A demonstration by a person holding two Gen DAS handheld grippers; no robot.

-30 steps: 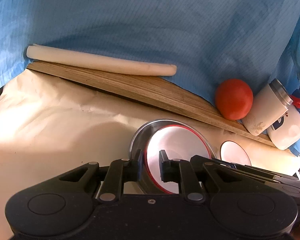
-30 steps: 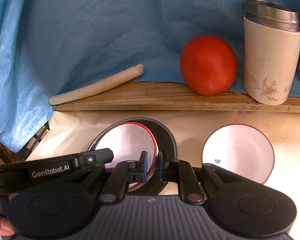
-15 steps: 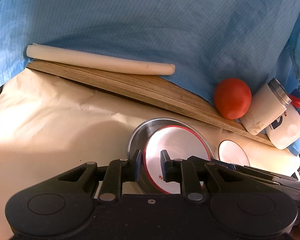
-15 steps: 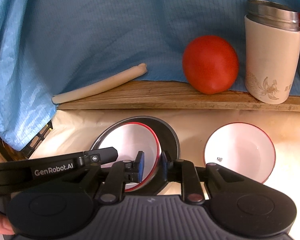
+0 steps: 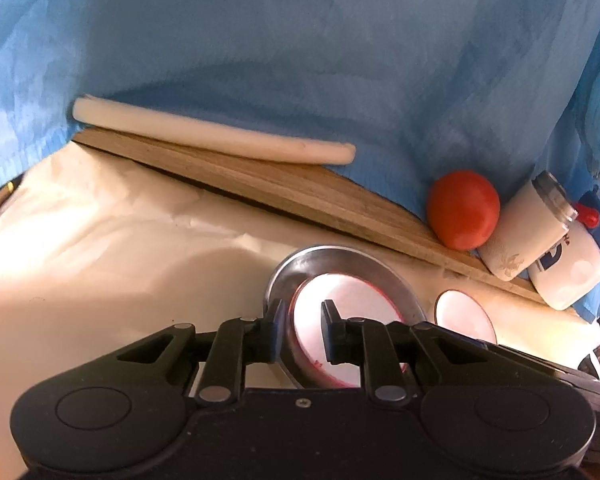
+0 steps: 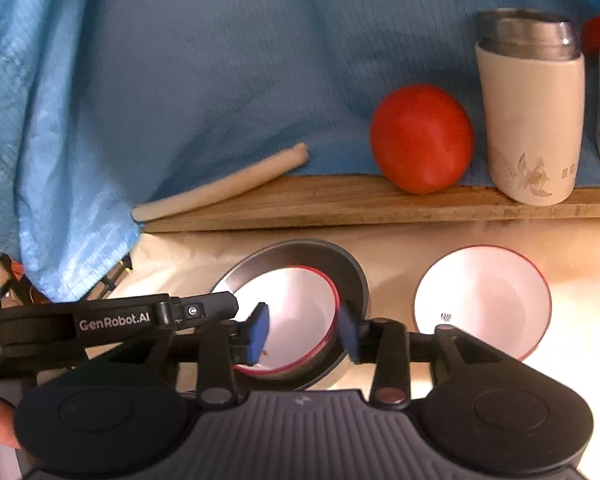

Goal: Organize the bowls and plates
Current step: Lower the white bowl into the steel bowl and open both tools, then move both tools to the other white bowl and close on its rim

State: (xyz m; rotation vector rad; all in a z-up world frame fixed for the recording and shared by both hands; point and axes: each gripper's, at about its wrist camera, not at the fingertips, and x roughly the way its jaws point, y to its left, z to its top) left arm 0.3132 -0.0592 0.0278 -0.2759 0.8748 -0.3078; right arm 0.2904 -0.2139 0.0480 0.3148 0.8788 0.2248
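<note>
Your right claw (image 6: pixel 304 332) has just been opening, its jaws now spreading clear on either side of the near rim of the red-rimmed bowl (image 6: pixel 296 312). That bowl is sitting inside the metal plate (image 6: pixel 340 264). Left of it, your left claw (image 5: pixel 302 330) is pinching the plate and bowl rims together. Right of the plate, the second bowl (image 6: pixel 484 300) is waiting on the table (image 6: pixel 580 240), probably still to be stacked.

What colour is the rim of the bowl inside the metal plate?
Red, on a white bowl; clearest in the right wrist view.
</note>
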